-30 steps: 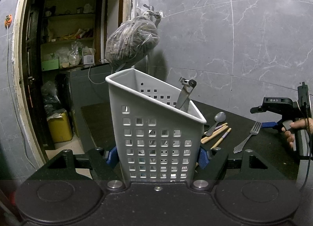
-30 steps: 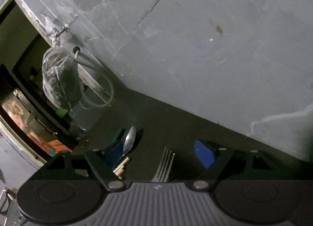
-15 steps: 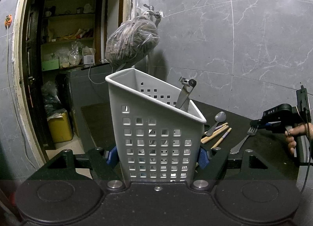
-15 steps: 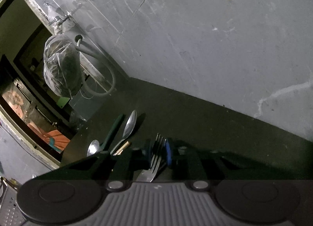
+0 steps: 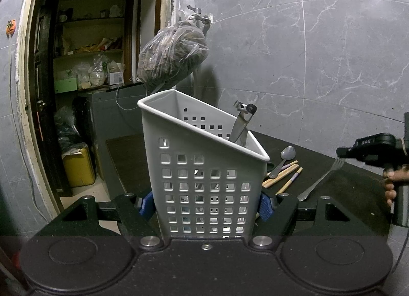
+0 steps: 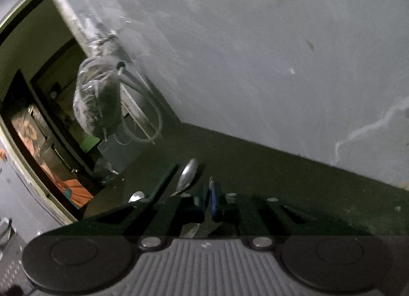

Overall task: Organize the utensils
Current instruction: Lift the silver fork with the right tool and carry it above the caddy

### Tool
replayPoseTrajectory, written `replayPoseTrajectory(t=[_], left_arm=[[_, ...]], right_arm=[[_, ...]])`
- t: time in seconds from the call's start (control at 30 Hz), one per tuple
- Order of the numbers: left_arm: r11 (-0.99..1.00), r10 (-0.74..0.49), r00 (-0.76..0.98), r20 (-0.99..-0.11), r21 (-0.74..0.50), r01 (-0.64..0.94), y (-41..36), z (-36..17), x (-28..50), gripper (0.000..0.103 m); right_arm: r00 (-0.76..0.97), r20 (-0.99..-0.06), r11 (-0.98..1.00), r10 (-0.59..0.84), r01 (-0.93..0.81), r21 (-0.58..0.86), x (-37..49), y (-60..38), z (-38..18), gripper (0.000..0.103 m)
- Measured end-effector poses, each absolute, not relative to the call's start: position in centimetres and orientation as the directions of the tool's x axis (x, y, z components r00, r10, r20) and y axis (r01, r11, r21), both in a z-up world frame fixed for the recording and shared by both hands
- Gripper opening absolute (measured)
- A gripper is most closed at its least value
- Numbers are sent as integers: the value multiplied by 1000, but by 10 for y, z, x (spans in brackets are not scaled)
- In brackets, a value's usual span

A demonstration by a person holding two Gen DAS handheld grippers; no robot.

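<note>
From the left wrist: gripping the basket [image 5: 194, 142] at its base with the left claw [image 5: 205, 203], blue pads pressed to both side walls, spread wide because of that load. Standing upright on the near edge of the table [image 5: 352, 193], with one metal tool [image 5: 241, 124] already inside and leaning on the far corner. Off to the right, lying loose on the dark top: a spoon [image 5: 283, 160] and a few chopsticks [image 5: 283, 175], just beside the basket. Farther right, pinched near the tines by the right claw [image 5: 343, 154], with a hand [image 5: 393, 183] on the grip behind it: the fork [image 5: 319, 181], slanting down, handle end low, at or just off the top; hard to call which. Over to the right wrist: blurred, but clear enough to show the right claw [image 6: 209, 198] squeezed narrow on the fork [image 6: 210, 181], tines poking out past the pads. Beyond, waiting on the table [image 6: 294, 181]: one spoon [image 6: 188, 175] close by, another [image 6: 136, 196] to its left. Step in hand, by the look of it: picking up the fork, grasp made, carry not yet done. Next, most likely: lift clear, swing across to the basket mouth, tip handle down, and drop in beside the tool without knocking the rim. Worth watching the thin metal for slipping or swivelling between the pads.
</note>
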State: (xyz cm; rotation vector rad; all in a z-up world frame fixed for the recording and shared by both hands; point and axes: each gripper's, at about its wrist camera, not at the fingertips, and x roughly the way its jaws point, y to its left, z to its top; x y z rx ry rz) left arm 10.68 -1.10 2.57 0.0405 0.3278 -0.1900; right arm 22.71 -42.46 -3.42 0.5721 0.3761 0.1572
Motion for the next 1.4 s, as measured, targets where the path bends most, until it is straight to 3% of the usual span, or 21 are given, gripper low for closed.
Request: replayPoseTrajectory(t=[0.27, 0.57, 0.77, 1.4], left_arm=[[983, -174, 930, -325, 7, 186, -13, 24, 106, 76], [983, -173, 930, -324, 4, 185, -13, 25, 106, 76], [983, -174, 930, -324, 5, 185, -14, 25, 106, 76], [983, -172, 930, -325, 6, 184, -14, 25, 106, 76]], right_arm=[[964, -144, 912, 222, -153, 380, 186, -383, 15, 3], [981, -64, 974, 181, -170, 148, 163, -338, 51, 3], [979, -16, 974, 204, -202, 98, 153, -327, 68, 3], [824, 337, 889, 455, -445, -112, 122, -249, 185, 3]])
